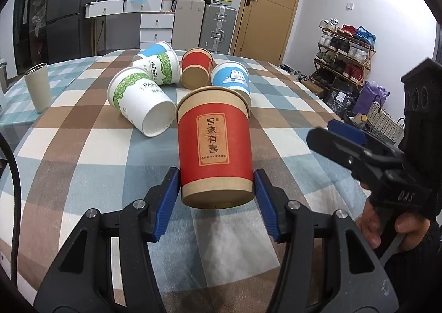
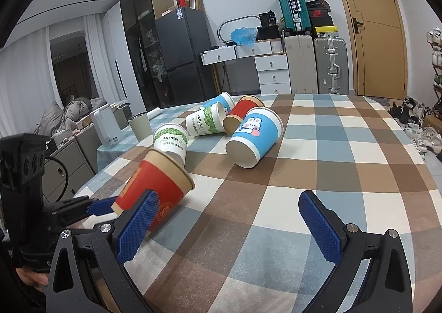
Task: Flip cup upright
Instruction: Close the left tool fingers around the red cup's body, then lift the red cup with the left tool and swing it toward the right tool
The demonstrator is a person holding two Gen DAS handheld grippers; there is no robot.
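Gripping near the base, the left gripper (image 1: 217,191) holds the red paper cup with brown kraft bands and a Chinese label (image 1: 215,144) between its two blue ribbed pads. In the right wrist view this cup (image 2: 154,188) is tilted, its base raised in the pads and its open rim low at the checked tablecloth of brown, blue and cream squares (image 2: 304,153); whether the rim touches the cloth I cannot tell.

Far left on the table stands a beige metal tumbler (image 1: 37,86), upright. Next come two white paper cups with green leaf print (image 1: 138,100), both on their sides, and a blue cup (image 1: 154,50) lying behind them. Then a second red paper cup (image 1: 196,67) lies on its side, and beside it a blue paper cup with a rabbit picture (image 1: 232,77), also lying.

At the right, the right gripper (image 2: 229,226) hangs above the cloth with its jaws wide apart and nothing between them.
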